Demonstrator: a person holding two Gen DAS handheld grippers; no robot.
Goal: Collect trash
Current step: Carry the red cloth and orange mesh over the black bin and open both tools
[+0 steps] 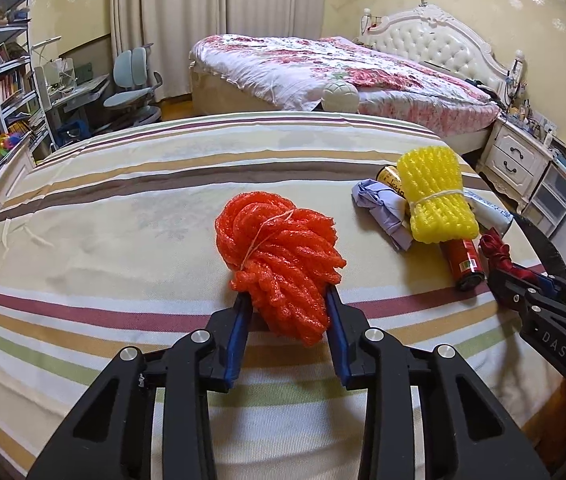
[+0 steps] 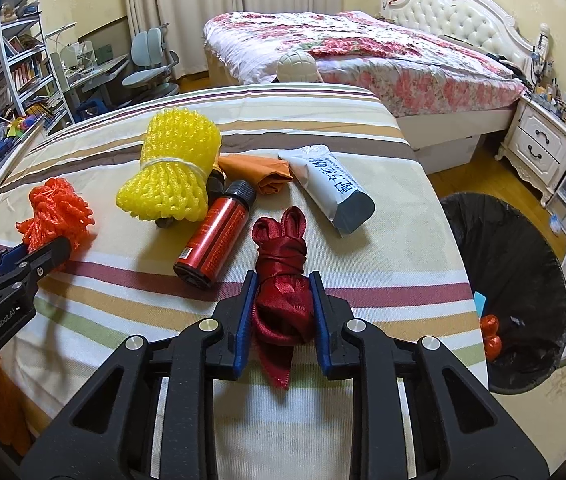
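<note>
My left gripper (image 1: 287, 300) is shut on an orange foam net bundle (image 1: 279, 256) resting on the striped table (image 1: 123, 216); the bundle also shows in the right wrist view (image 2: 57, 210). My right gripper (image 2: 283, 284) is shut on a knotted dark red ribbon (image 2: 281, 264), seen at the right in the left wrist view (image 1: 497, 250). A yellow foam net bundle (image 2: 175, 172), a red bottle (image 2: 213, 240), orange cloth (image 2: 261, 174) and a white and grey packet (image 2: 331, 188) lie beyond it. Crumpled lilac paper (image 1: 383, 208) lies beside the yellow bundle.
A black-lined trash bin (image 2: 515, 264) stands on the floor at the table's right edge, with some orange trash inside. A bed (image 2: 363, 60) lies beyond the table, a nightstand (image 2: 539, 148) at right, a desk, chair (image 2: 151, 64) and bookshelf at left.
</note>
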